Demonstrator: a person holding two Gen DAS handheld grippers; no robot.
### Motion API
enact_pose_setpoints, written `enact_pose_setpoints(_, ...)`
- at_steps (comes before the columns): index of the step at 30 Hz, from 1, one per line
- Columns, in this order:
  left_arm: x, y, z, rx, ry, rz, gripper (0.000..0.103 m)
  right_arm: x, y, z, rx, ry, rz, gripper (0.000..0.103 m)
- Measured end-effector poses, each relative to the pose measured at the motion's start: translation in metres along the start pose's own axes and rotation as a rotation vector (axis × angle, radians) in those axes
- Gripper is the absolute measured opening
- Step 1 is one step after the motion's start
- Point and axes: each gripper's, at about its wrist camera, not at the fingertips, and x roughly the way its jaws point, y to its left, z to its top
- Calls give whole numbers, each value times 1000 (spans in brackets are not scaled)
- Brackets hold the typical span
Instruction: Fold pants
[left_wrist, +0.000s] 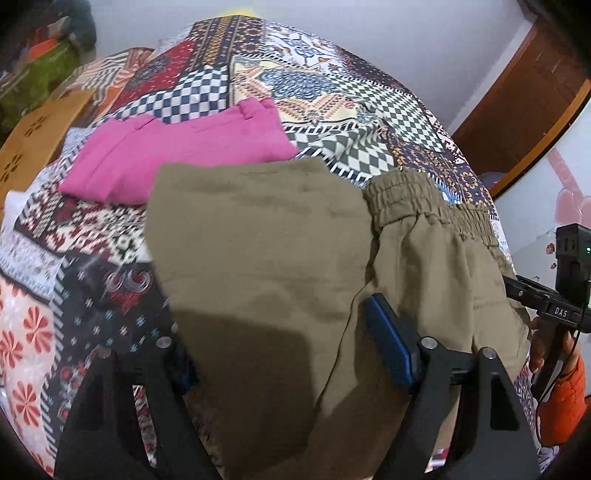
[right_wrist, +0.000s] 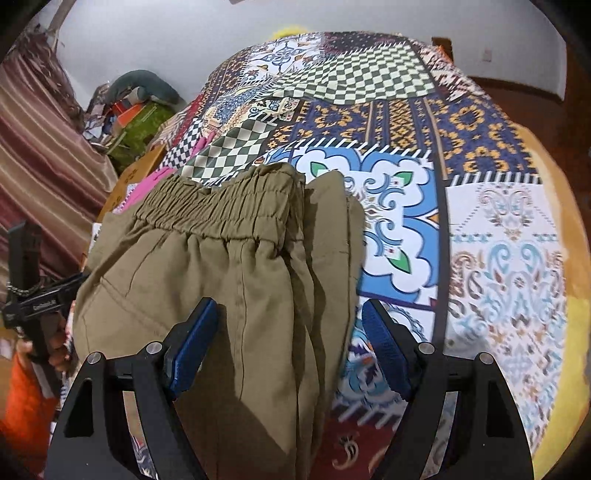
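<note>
Olive-brown pants (left_wrist: 266, 258) lie folded on the patchwork bedspread (left_wrist: 332, 92), elastic waistband (left_wrist: 424, 206) at the far right. My left gripper (left_wrist: 284, 343) is open, its jaws wide apart with the pants' fabric between them; the left blue pad is mostly hidden under the cloth. In the right wrist view the same pants (right_wrist: 229, 266) show their waistband (right_wrist: 221, 206) away from me. My right gripper (right_wrist: 291, 343) is open, its blue pads on either side of the pants' folded right edge.
Folded pink pants (left_wrist: 177, 151) lie beyond the olive pair. A brown cardboard piece (left_wrist: 40, 136) sits at the bed's left edge. Clutter and a striped curtain (right_wrist: 44, 158) stand at the left. A wooden door frame (left_wrist: 517, 103) is at the right.
</note>
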Motion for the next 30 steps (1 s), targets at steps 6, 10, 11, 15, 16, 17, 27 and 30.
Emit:
enact_pose_setpoints(6, 5, -1, 9, 2, -6, -23, 67, 5, -5, 7, -4, 23, 40, 76)
enact_pose_setpoints(10, -1, -1, 4, 9, 0, -40, 55, -2, -5, 4, -20, 33, 47, 62)
enact_pose_setpoints(11, -3, -1, 0, 9, 6, -56, 54, -4, -5, 3, -23, 35, 51, 58)
enact_pose_setpoints(15, -7, -2, -9, 38, 17, -98, 53, -10, -7, -3, -23, 55, 72, 54)
enact_pose_setpoints(16, -6, -2, -9, 43, 20, -99, 53, -9, -8, -4, -21, 58, 75, 54)
enact_pose_setpoints(17, -5, -2, -9, 40, 24, -102, 53, -9, -9, -4, -20, 61, 82, 54)
enact_pose_setpoints(27, 12, -13, 13, 49, 21, -53, 47, 8, -15, 16, 17, 68, 93, 54)
enact_pose_setpoints(30, 8, -18, 17, 66, 11, -21, 29, 4, -14, 19, 4, 43, 72, 35)
